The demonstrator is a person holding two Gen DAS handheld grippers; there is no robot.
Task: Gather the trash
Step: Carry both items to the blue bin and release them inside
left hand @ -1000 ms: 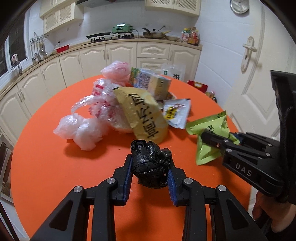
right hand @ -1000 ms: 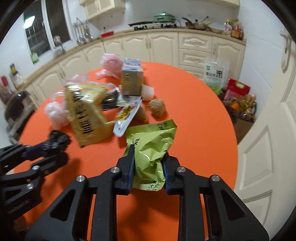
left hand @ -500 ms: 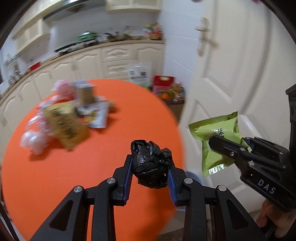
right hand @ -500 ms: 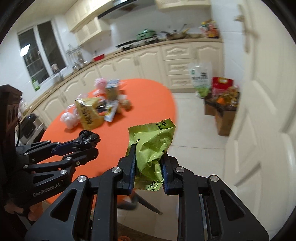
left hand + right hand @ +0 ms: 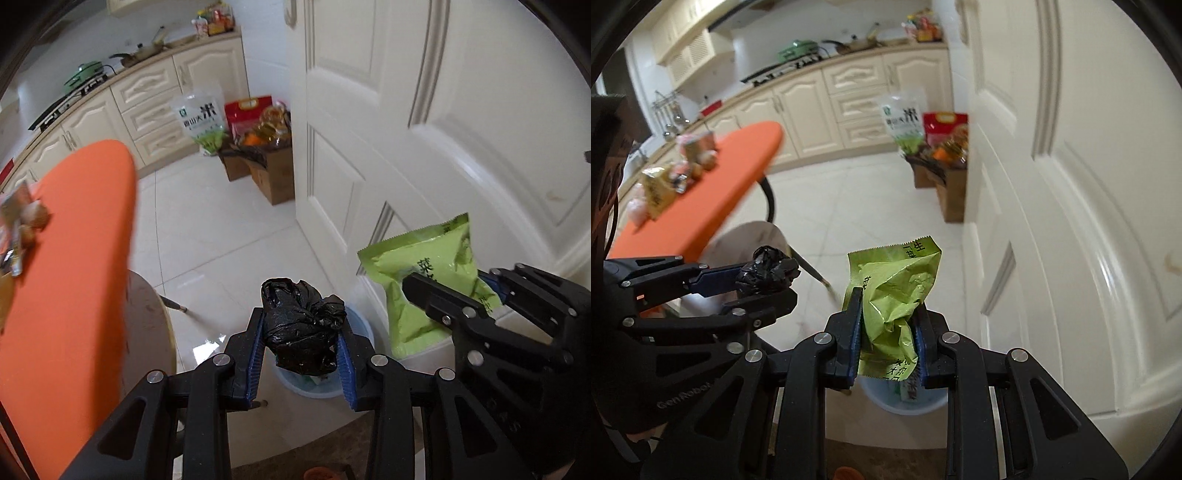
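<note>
Trash in two pieces hangs over a pale blue bin (image 5: 356, 384) on the white tiled floor; seen from the left wrist, a crumpled black plastic bag (image 5: 303, 326) sits between the blue pads of the left hand-held gripper (image 5: 301, 354), whose jaws are opening while the bag is still wedged between them, directly above the bin's open mouth; to the right, the right hand-held gripper (image 5: 448, 291) is clenched on a green snack packet (image 5: 424, 280), in front of a white panelled door (image 5: 424, 110); the orange bench (image 5: 74, 258) lies off to the left, blurred, with a few wrappers at its far edge; cardboard boxes (image 5: 266, 170) of groceries stand by the door.

Seen from the right wrist, the right hand-held gripper (image 5: 886, 347) grips the crumpled green snack packet (image 5: 894, 295) between its pads, above the bin (image 5: 905, 400), of which only the rim shows below; the left hand-held gripper (image 5: 764, 284) reaches in from the left with the black plastic bag (image 5: 768, 271) at its tips; the orange bench (image 5: 713, 184) carries more wrappers, well apart from both.
</note>
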